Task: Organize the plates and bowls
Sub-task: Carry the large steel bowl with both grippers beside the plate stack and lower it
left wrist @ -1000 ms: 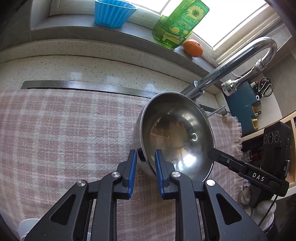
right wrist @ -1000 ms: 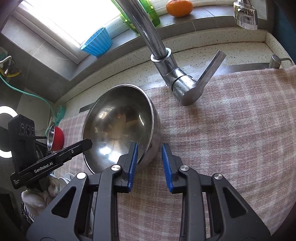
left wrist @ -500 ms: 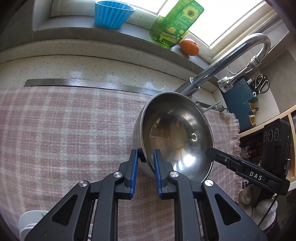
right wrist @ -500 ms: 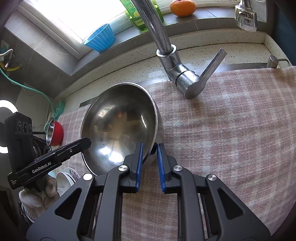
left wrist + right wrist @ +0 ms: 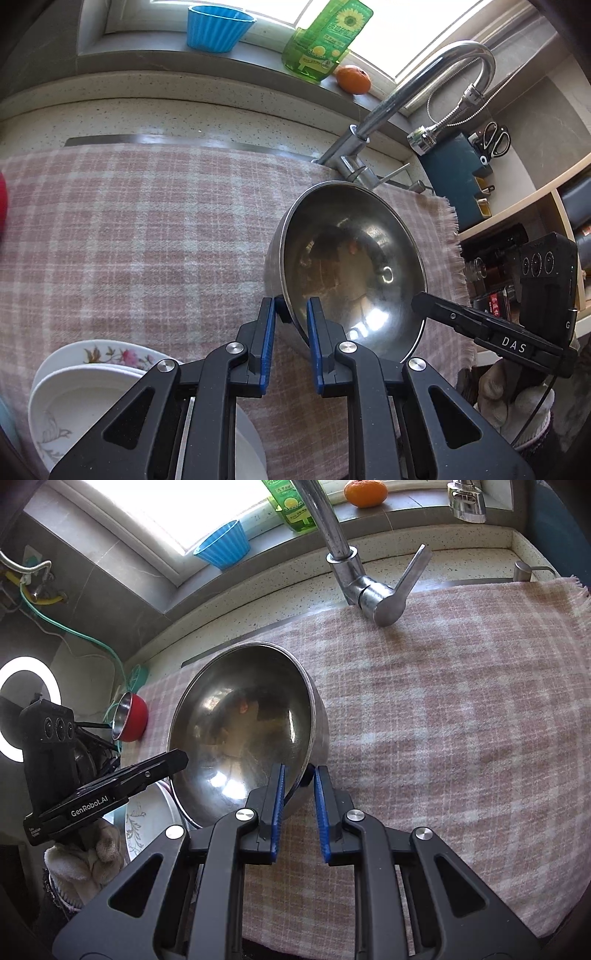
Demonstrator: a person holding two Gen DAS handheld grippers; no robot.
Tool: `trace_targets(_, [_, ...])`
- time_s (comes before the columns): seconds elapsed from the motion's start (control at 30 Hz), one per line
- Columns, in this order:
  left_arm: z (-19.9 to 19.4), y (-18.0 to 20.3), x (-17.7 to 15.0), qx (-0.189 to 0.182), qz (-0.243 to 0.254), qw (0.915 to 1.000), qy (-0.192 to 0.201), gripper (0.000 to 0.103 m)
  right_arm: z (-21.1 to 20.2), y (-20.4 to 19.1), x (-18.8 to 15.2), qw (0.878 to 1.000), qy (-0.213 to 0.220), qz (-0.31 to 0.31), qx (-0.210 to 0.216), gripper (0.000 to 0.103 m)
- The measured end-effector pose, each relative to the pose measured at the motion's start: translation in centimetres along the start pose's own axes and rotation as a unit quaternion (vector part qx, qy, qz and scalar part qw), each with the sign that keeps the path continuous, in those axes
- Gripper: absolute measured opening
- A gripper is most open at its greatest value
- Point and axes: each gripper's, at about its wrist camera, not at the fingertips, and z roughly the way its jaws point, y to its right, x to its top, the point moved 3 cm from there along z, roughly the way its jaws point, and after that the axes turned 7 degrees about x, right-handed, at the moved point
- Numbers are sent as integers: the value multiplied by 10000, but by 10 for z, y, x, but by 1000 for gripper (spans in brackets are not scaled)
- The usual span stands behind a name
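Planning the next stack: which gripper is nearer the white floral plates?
Left. The left gripper hangs just above and right of the white floral plates. The right gripper grips the steel bowl's far rim, a bowl's width away.

Legible text, left wrist view: "DAS" in white on the black finger of the right gripper (image 5: 513,345). Right wrist view: "GenRobot.AI" in white on the left gripper (image 5: 89,808). Green bottle (image 5: 327,38) on the sill: sunflower label, print too small to read.
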Motion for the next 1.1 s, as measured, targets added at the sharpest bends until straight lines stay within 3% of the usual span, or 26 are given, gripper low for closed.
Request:
trace_targets(0.53, [-8,1,-53,-108,111,9993,-344,15,-13,-2,-63,9998,-129,133,46,17])
trace_targets(1.1, [-7,-1,-68,-62,87,9990,-429,15,-5,5,-75,9993,-237,263,70,17])
